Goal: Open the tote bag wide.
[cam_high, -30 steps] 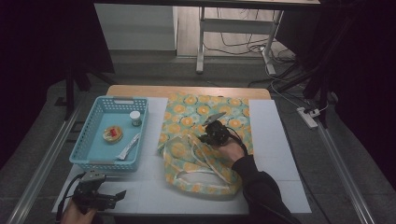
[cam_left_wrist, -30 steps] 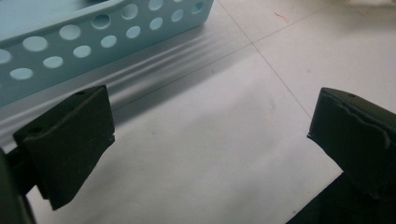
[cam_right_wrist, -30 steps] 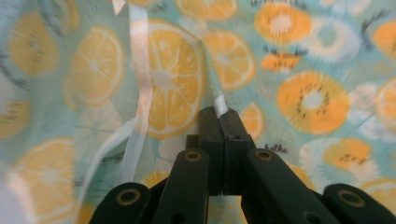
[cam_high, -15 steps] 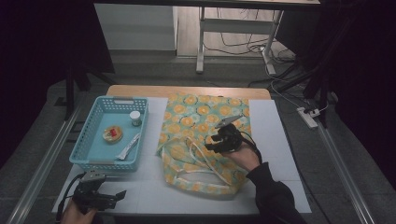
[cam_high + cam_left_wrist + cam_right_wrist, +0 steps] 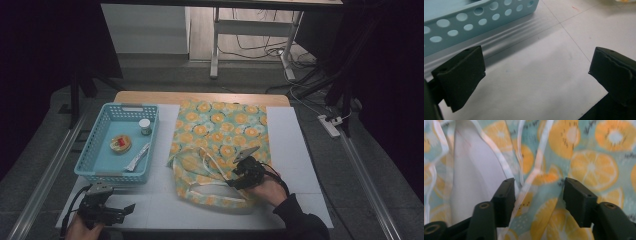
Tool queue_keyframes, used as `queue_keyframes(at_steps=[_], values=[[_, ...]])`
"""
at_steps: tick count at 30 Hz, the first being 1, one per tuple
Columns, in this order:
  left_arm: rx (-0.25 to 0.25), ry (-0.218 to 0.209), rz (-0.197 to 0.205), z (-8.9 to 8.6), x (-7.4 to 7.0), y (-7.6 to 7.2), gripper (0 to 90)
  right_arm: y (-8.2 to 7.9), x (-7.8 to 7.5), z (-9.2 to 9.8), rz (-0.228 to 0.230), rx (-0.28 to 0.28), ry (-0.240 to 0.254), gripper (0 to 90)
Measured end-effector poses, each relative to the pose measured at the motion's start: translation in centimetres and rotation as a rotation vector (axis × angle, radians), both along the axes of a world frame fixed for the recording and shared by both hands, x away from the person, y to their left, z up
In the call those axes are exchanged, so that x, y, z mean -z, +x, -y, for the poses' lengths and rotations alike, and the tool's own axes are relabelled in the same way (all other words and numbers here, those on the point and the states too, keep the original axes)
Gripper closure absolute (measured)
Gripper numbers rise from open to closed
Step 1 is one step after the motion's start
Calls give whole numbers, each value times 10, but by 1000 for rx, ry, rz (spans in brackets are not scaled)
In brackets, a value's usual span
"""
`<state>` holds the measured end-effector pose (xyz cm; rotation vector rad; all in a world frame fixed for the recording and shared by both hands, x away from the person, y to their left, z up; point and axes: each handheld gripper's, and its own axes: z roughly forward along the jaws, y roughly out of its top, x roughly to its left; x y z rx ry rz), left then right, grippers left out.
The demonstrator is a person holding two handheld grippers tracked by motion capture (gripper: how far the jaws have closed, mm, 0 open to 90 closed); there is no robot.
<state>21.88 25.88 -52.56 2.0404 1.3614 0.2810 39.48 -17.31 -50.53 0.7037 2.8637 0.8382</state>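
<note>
Left gripper [image 5: 131,207] sits at the near left edge of the white table cover [image 5: 300,150], held low in the person's left hand [image 5: 80,229], jaws pointing right along the table. In the left gripper view [image 5: 536,72] both black pads stand wide apart with bare white surface between them, nothing held. Near wall of the blue basket [image 5: 474,20] runs just beyond the left pad, not touching.

Right gripper [image 5: 235,175] rests on the near right part of the tote bag [image 5: 220,130], right hand [image 5: 267,192] behind it, sleeve coming in from the bottom edge. Its jaws have just been opening: in the right gripper view [image 5: 539,195] they stand partly apart, with a pale bag strap [image 5: 534,177] and orange-slice fabric lying in the gap. Pads are not pressing on either, so no grip.

Tote bag lies flat mid-table, teal with an orange-slice print, mouth and white handles [image 5: 200,187] toward the person, near end rumpled. The white lining [image 5: 471,177] shows at the open mouth, left of the jaws.

Blue basket [image 5: 100,175] sits left of the bag, near but apart. Inside: a white sachet [image 5: 137,157] nearest, a round orange-and-red item [image 5: 121,144] mid-basket, a small jar [image 5: 145,126] with a white lid at the far right.

Beyond the table: a bare wooden edge [image 5: 150,97], then floor with cables [image 5: 260,47] and a power strip [image 5: 330,125] at right.
</note>
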Motion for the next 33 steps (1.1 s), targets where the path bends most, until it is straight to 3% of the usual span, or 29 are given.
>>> queue_keyframes(at_steps=[3, 5, 9, 14, 19, 23, 27, 28, 30, 33], values=[[1, 1, 0, 0, 0, 0, 3, -3, -3, 4, -11, -8, -14, 766], [1, 2, -1, 0, 0, 0, 3, -4, -8, 7, -11, -7, 5, 870], [2, 1, -2, 0, 0, 0, 4, 3, -28, 13, 54, 18, 50, 879], [2, 1, -3, 0, 0, 0, 4, 39, -44, 18, 105, 90, 50, 877], [4, -1, -4, 0, 0, 1, 4, 85, -35, 17, 94, 144, 22, 878], [4, -3, -2, 0, 0, 0, 5, 111, -17, 15, 70, 186, 15, 875], [5, -4, -1, 0, 0, 0, 5, 122, 5, 16, 40, 225, 7, 761], [5, -4, -1, 0, 0, 0, 5, 123, 5, 18, 39, 241, 42, 677], [4, -4, -2, 0, 0, 0, 5, 122, 1, 18, 45, 260, 30, 547], [4, -2, -2, 0, 0, 0, 5, 109, -19, 19, 95, 245, 73, 425]])
